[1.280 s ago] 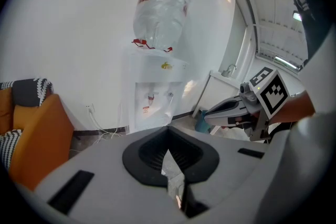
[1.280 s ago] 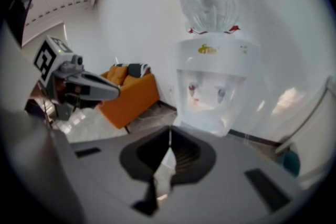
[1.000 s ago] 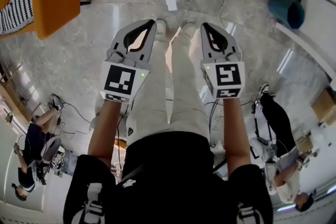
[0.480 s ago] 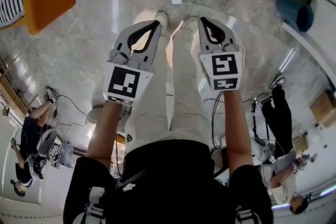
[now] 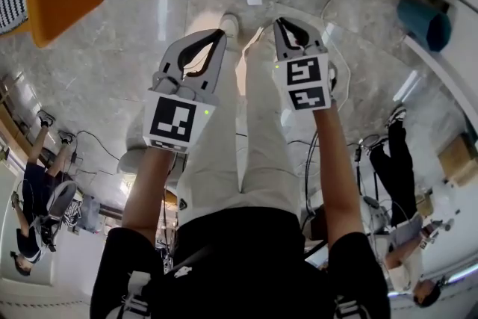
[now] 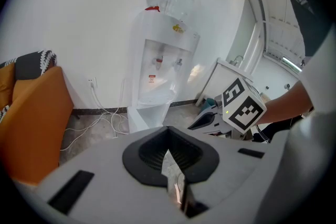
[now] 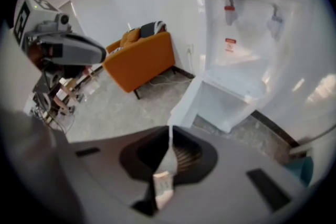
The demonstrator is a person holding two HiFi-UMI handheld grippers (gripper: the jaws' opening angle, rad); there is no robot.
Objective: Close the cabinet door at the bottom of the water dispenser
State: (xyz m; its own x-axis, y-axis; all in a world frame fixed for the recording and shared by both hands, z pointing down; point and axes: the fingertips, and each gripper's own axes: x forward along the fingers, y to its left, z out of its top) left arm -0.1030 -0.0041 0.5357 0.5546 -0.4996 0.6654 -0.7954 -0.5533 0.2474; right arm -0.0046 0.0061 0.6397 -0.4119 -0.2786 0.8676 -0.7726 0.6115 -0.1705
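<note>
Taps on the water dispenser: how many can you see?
2. A red tap sits at the left of the dispenser's recess and a paler tap at its right, side by side. None seems hidden.

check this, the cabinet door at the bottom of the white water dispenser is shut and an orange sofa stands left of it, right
No: the cabinet door stands open, swung out from the white water dispenser, as the right gripper view shows. The orange sofa does stand left of it.
</note>
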